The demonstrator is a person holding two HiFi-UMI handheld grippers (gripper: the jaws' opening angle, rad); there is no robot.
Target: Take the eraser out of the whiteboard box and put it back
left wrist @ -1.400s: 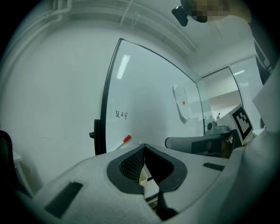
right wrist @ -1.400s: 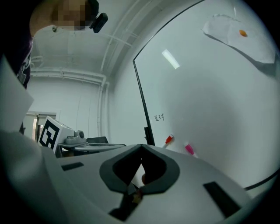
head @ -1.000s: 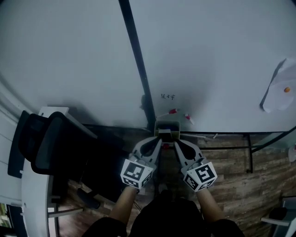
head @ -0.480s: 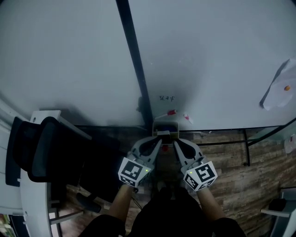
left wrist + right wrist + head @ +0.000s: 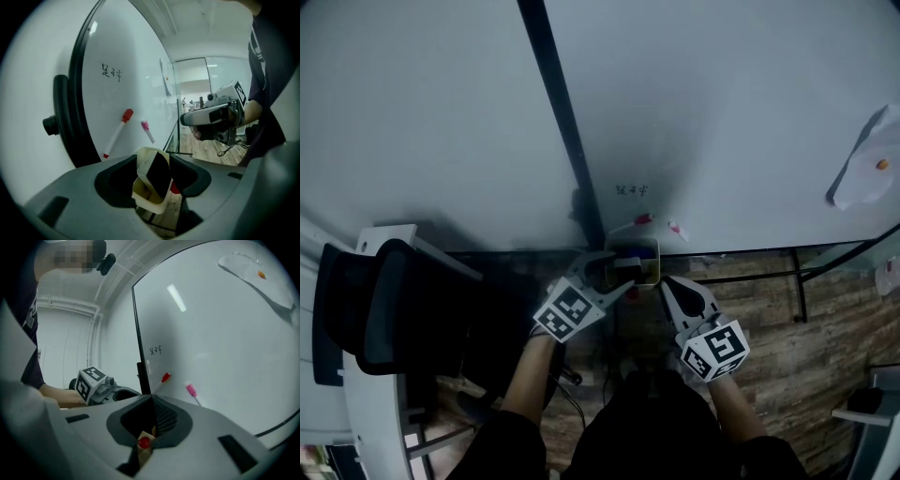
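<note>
Down at the foot of the whiteboard (image 5: 722, 112), this looked like the tail end of the job, the "put it back" part. The left hand-held gripper (image 5: 614, 277) sat right over the box (image 5: 647, 246) with its jaws opening. The eraser (image 5: 157, 174) was between them, tipped at an angle with its lower end already down inside the box's cream rim (image 5: 143, 200). So I'd say it was the letting-go step.

Next move, as I'd guess it: let the jaws clear the eraser, then back the gripper out without knocking the box or dragging the eraser up with it.

The right hand-held gripper (image 5: 675, 292) hung just beside the box, jaws closed on nothing.

Eraser itself was a chunky block, dark felt face with a pale casing, and it sat crooked rather than flat. Something red-topped (image 5: 144, 442) poked up in the box too, couldn't tell what.
</note>
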